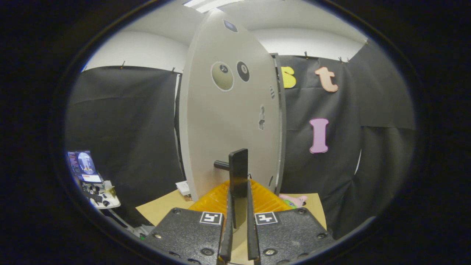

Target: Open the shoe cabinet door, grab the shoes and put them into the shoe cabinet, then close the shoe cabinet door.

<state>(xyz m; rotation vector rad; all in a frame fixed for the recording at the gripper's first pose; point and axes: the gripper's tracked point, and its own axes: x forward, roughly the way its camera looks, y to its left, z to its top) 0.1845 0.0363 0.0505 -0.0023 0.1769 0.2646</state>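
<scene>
**Handle clamped, door edge-on ahead**

Gripper view: The hand-held gripper (239, 206) has its two fingers drawn close together on the handle (238, 176), a dark upright bar that rises from between the fingertips. Both fingers look pressed against its lower end, one on each side, so I judge it clamped. The bar's long axis runs straight up, in line with the slot between the fingers. A short stub (221, 164) joins the bar to the door (228, 121), leaving to the left of the fingers.

The door is a tall pale panel standing just beyond the fingers, upright, with round marks near its top. Its right-hand edge meets a narrow frame strip (282, 129), which I take for the cabinet body or the hinge side; I cannot tell whether the door is shut or already swung partly out.

A pink shoe (294, 201) lies low, just right of the fingers and beyond them, on the tan worktop (162, 208). It sits near the foot of the door, partly hidden behind the finger pad.

Judged from this, the step in hand is moving the door by its handle. The move turns on the handle lying dead ahead and upright, with the panel to its left, so the swing should follow an arc about the door's hinge.
</scene>
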